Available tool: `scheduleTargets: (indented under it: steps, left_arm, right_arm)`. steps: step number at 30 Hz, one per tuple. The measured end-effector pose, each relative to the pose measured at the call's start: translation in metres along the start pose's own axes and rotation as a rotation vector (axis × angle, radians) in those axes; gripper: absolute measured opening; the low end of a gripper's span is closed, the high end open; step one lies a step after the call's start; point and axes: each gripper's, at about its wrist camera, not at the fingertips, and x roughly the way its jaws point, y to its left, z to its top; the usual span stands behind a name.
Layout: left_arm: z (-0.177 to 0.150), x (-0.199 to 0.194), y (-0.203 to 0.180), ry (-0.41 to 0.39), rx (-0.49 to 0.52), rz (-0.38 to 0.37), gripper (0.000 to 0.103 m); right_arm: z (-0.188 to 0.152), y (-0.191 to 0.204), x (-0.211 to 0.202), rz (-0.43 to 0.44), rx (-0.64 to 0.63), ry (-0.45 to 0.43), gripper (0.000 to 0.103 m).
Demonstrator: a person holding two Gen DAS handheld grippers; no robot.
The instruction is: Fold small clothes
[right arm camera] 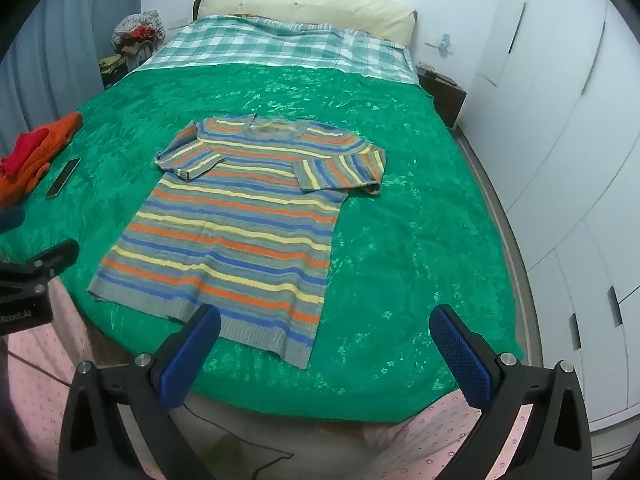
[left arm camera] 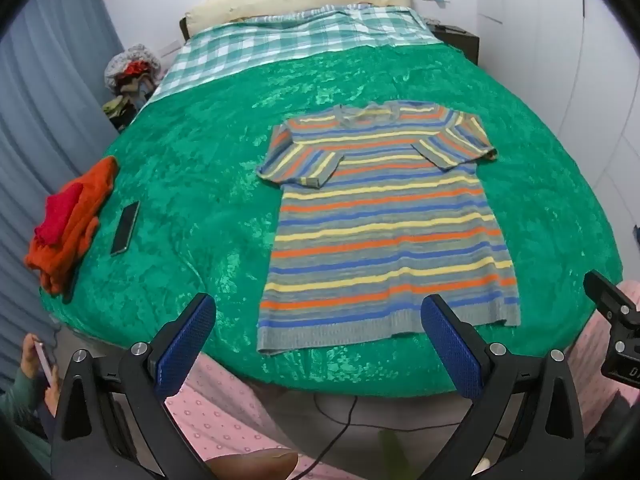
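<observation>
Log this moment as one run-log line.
left gripper: open | right gripper: open | striped sweater: flat, unfolded | green blanket

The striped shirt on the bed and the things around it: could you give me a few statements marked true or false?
1. The striped shirt lies spread flat on the green blanket. True.
2. The left gripper is clamped on the shirt's hem. False: its jaws stand open, holding nothing.
3. A phone lies beside the orange clothes. True.
4. The right gripper holds a sleeve. False: it is open and empty.
5. The shirt is folded in half. False: only its sleeves lie turned in.
</observation>
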Motion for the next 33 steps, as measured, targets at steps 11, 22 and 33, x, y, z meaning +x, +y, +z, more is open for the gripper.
scheduleTargets:
  steps: [11,22,33]
  left_arm:
    - [-0.006,0.008,-0.003,0.013,-0.016,-0.029,0.103]
    - [-0.003,0.007,0.003,0.005,-0.024,-0.025,0.103]
    - [-0.004,0.010,0.005,0.032,-0.028,-0.047,0.103]
  right_arm:
    - [0.003,0.005,0.001,-0.004,-0.012,0.008,0.103]
    - [0.002,0.008,0.002,-0.005,-0.012,0.003,0.103]
    - [0.001,0.008,0.002,-0.005,-0.011,0.000,0.103]
